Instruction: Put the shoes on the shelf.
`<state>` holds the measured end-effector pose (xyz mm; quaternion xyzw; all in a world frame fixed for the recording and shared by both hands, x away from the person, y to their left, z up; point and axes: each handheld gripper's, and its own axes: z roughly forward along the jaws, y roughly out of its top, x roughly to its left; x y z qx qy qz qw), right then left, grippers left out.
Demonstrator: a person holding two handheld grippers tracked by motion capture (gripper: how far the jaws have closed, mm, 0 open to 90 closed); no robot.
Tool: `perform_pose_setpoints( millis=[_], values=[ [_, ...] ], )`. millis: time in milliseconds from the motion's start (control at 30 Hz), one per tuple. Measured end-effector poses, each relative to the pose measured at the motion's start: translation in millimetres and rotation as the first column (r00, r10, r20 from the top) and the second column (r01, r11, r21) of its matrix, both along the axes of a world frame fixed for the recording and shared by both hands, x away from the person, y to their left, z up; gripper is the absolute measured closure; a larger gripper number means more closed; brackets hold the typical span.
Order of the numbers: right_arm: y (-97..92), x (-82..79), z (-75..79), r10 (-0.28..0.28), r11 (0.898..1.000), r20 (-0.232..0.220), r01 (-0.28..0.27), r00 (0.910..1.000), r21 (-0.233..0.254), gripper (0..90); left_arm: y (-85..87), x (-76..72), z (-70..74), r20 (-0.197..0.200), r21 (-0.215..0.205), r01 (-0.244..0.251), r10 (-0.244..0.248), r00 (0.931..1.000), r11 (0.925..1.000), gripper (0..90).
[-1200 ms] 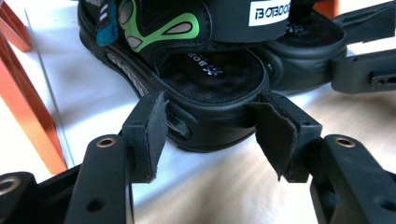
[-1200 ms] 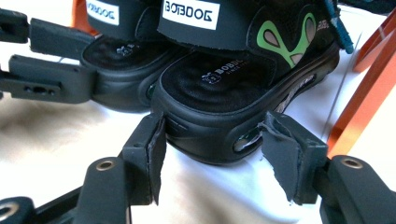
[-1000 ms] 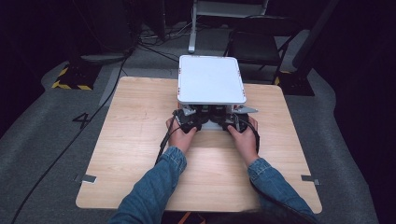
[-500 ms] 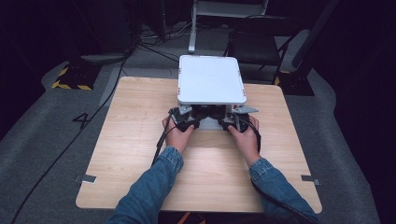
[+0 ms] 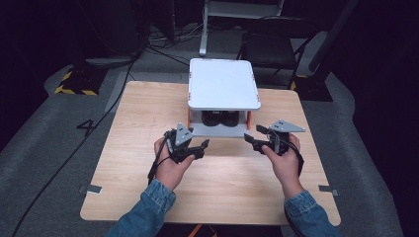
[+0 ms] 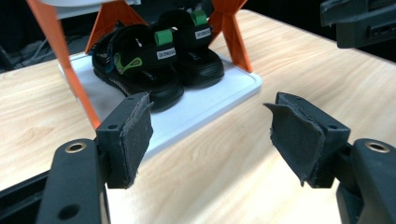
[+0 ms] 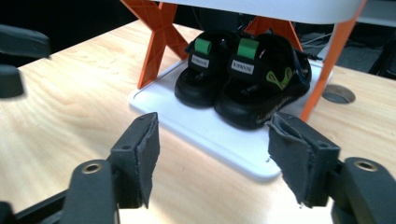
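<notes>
Item: pair of black strapped sandals (image 6: 154, 60), stored on the white two-tier shelf's (image 5: 225, 84) lower tray for cover. I had just opened both jaws wide, so my left hand-held gripper (image 5: 190, 148) and right hand-held gripper (image 5: 257, 140) held nothing, near the shelf.

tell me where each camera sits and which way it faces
High view: above the person's side, looking forward and down at the table, rack, both hands and forearms.
Left gripper view: on the left gripper, facing the sandals between its open jaws; the right gripper shows top right.
Right gripper view: on the right gripper, facing the same sandals from the other side.
Both gripper views share sandals and rack.
</notes>
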<state>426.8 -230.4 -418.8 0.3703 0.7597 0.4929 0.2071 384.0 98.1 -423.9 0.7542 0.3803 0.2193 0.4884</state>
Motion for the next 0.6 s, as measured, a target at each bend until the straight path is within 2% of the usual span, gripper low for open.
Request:
perform_pose_setpoints(
  millis=[67,100,133,167,233,267,300,333,367,433,467,533,567,600],
  values=[
    [-11.5,-11.1,5.9,-0.013,1.000,-0.034,0.013,0.9994,-0.003,33.1,16.9,-11.5,7.2,-0.014,0.020,-0.010,0.010,0.9998,0.9997,28.8],
    [-11.5,-11.1,5.9,-0.013,1.000,-0.034,0.013,0.9994,-0.003,33.1,16.9,-11.5,7.2,-0.014,0.020,-0.010,0.010,0.9998,0.9997,27.9],
    [-13.9,-13.0,7.6,-0.016,1.000,-0.037,0.016,0.9992,-0.007,32.9,25.9,-16.5,9.9,-0.020,0.045,-0.012,0.013,0.9997,0.9989,27.9],
    [-19.6,-17.4,10.9,-0.011,1.000,-0.032,0.011,0.9994,-0.014,32.1,29.9,-18.8,10.6,-0.028,0.049,-0.015,0.016,0.9995,0.9987,27.2],
    [-30.2,-22.5,12.8,-0.031,1.000,-0.021,0.031,0.9993,-0.002,32.0,41.6,-23.0,11.7,-0.047,0.068,-0.010,0.013,0.9988,0.9976,27.0],
    [-34.5,-23.9,13.2,-0.042,0.999,-0.030,0.042,0.9987,0.007,31.9,49.8,-24.5,12.2,-0.051,0.081,0.000,0.004,0.9987,0.9967,26.0],
    [-41.9,-25.1,13.5,-0.048,0.999,-0.037,0.048,0.9982,0.014,31.4,54.4,-25.5,11.9,-0.058,0.073,-0.008,0.013,0.9982,0.9973,24.6],
    [-52.1,-25.9,13.9,-0.055,0.998,-0.040,0.056,0.9977,0.010,31.3,66.9,-26.0,11.2,-0.061,0.077,-0.032,0.037,0.9975,0.9965,24.6],
    [-52.1,-25.9,13.9,-0.055,0.998,-0.040,0.056,0.9977,0.010,31.3,66.9,-26.0,11.2,-0.061,0.077,-0.032,0.037,0.9975,0.9965,24.4],
    [-66.5,-27.8,13.7,-0.040,0.999,-0.052,0.038,0.9978,-0.032,26.5,87.7,-25.7,7.2,-0.091,0.094,-0.075,0.084,0.9923,0.9928,22.5],
    [-70.6,-29.5,13.2,-0.030,0.999,-0.072,0.027,0.9969,-0.041,22.4,87.7,-25.7,7.2,-0.091,0.094,-0.075,0.084,0.9923,0.9928,20.9],
    [-78.7,-32.2,11.6,-0.030,0.999,-0.100,0.027,0.9946,-0.025,20.1,107.6,-24.0,0.5,-0.107,0.123,-0.133,0.146,0.9834,0.9835,17.2],
    [-78.7,-32.2,11.6,-0.030,0.999,-0.100,0.027,0.9946,-0.025,20.1,107.6,-24.0,0.5,-0.107,0.123,-0.133,0.146,0.9834,0.9835,15.8],
    [-82.8,-32.8,10.7,-0.027,0.999,-0.100,0.024,0.9946,-0.023,19.5,115.8,-22.9,-2.9,-0.124,0.139,-0.159,0.177,0.9765,0.9774,15.8]
  ],
)
